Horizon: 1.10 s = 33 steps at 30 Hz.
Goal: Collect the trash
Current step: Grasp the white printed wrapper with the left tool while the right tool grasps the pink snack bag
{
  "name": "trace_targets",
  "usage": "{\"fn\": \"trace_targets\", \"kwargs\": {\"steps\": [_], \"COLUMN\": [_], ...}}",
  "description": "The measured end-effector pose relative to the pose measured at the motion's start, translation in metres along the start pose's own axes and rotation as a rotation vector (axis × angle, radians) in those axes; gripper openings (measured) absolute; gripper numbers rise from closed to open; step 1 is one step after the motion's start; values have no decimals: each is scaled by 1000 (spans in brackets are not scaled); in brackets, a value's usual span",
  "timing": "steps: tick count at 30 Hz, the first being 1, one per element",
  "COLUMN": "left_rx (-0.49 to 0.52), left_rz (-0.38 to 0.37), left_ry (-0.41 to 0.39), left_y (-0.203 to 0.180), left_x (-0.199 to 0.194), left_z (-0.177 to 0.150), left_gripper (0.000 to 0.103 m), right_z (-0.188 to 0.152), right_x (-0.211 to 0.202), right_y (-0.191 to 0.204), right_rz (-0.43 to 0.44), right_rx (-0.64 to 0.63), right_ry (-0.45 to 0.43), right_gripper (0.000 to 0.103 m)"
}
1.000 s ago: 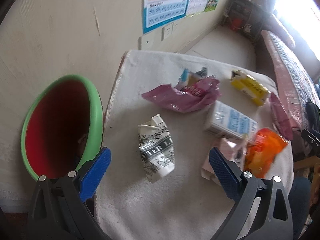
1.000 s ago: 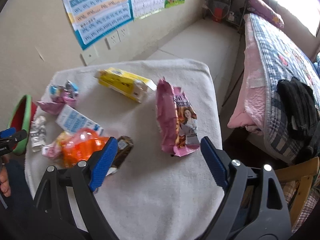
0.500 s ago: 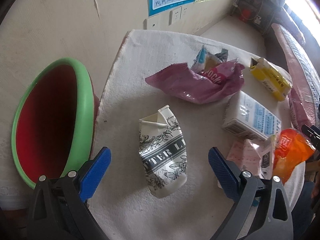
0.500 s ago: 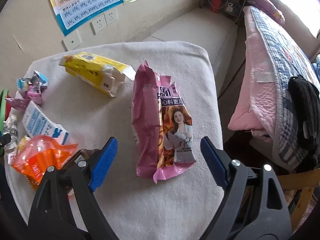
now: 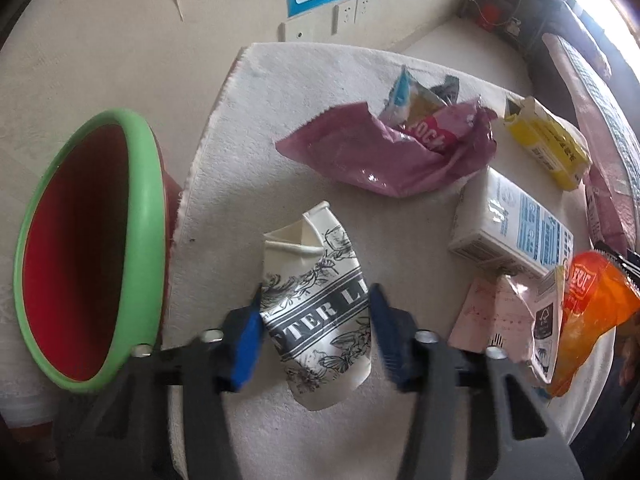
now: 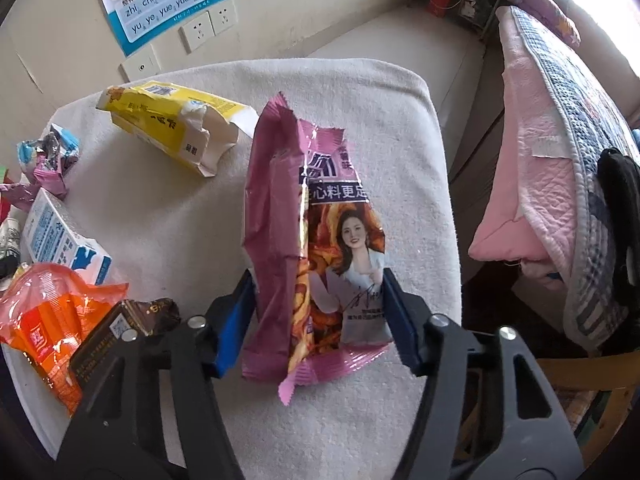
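Observation:
A crushed white paper cup with black print lies on the white cloth-covered table. My left gripper points down over it, jaws closing, and the blue pads meet both sides of the cup. A red bin with a green rim stands just left of the table. In the right wrist view a pink snack bag lies lengthwise between the jaws of my right gripper. Those jaws are closing too, and both pads touch the bag's lower edges.
Other trash lies on the table: a purple wrapper, a yellow carton, a blue-and-white milk carton, an orange bag, a pink paper and a brown packet. A bed with a pink quilt stands right of the table.
Both grippers sank toward the table and their jaws narrowed from wide open. The left pads came in onto the paper cup, the right pads onto the pink snack bag.

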<state>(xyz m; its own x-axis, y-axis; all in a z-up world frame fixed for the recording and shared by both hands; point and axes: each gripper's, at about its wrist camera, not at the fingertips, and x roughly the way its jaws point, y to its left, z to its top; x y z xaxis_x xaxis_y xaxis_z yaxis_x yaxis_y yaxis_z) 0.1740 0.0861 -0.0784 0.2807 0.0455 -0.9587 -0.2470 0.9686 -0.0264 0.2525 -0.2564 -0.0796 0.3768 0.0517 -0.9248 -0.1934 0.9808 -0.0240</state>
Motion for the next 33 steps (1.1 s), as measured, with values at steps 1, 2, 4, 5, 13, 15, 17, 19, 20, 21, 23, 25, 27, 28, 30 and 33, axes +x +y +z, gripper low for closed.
{"fn": "trace_targets", "kwargs": {"steps": [1, 2, 4, 5, 13, 15, 17, 19, 20, 21, 23, 25, 27, 28, 30, 33], "left_rx": [0, -3, -1, 3, 31, 31, 32, 31, 30, 29, 27, 19, 12, 8, 4, -3], "left_rz": [-4, -15, -25, -24, -16, -18, -23, -28, -33, -37, -43, -51, -57, -61, -66, -76], "left_ry": [-4, -7, -13, -19, -58, -76, -95, -118, -129, -141, -160, -180, -198, -207, -218, -235], "left_y": [1, 2, 2, 2, -4, -5, -5, -4, -4, -3, 3, 6, 10, 11, 15, 21], "left_x": [0, 0, -2, -4, -26, -34, -44, -56, -62, -69, -78, -90, -100, -106, -112, -120], "left_z": [0, -1, -2, -2, -7, -8, -9, -12, -14, -15, -16, -18, -21, -22, -23, -25], "left_gripper": [45, 45, 45, 45, 45, 45, 45, 45, 45, 45, 45, 45, 45, 45, 45, 45], "right_z": [-1, -3, -5, -6, -10, -11, -12, -12, -12, -12, -12, -12, -12, -13, -13, -14], "right_x": [-2, -3, -5, -7, -37, -47, -60, -72, -79, -85, -99, -108, -120, -125, -132, -144], "right_y": [0, 0, -1, -2, -4, -2, 1, 5, 7, 9, 13, 15, 21, 24, 30, 40], "right_rz": [5, 9, 7, 10, 9, 14, 14, 19, 25, 26, 34, 43, 48, 53, 61, 80], "right_rx": [0, -3, -9, -7, -10, -9, -12, -17, -16, -18, -19, -20, -27, -31, -35, -42], "right_ry": [-2, -4, -4, -6, -50, -54, -70, -87, -97, -107, -130, -143, -160, -167, -176, -197], "right_gripper": [56, 56, 55, 55, 55, 55, 55, 55, 55, 55, 55, 55, 55, 55, 55, 55]}}
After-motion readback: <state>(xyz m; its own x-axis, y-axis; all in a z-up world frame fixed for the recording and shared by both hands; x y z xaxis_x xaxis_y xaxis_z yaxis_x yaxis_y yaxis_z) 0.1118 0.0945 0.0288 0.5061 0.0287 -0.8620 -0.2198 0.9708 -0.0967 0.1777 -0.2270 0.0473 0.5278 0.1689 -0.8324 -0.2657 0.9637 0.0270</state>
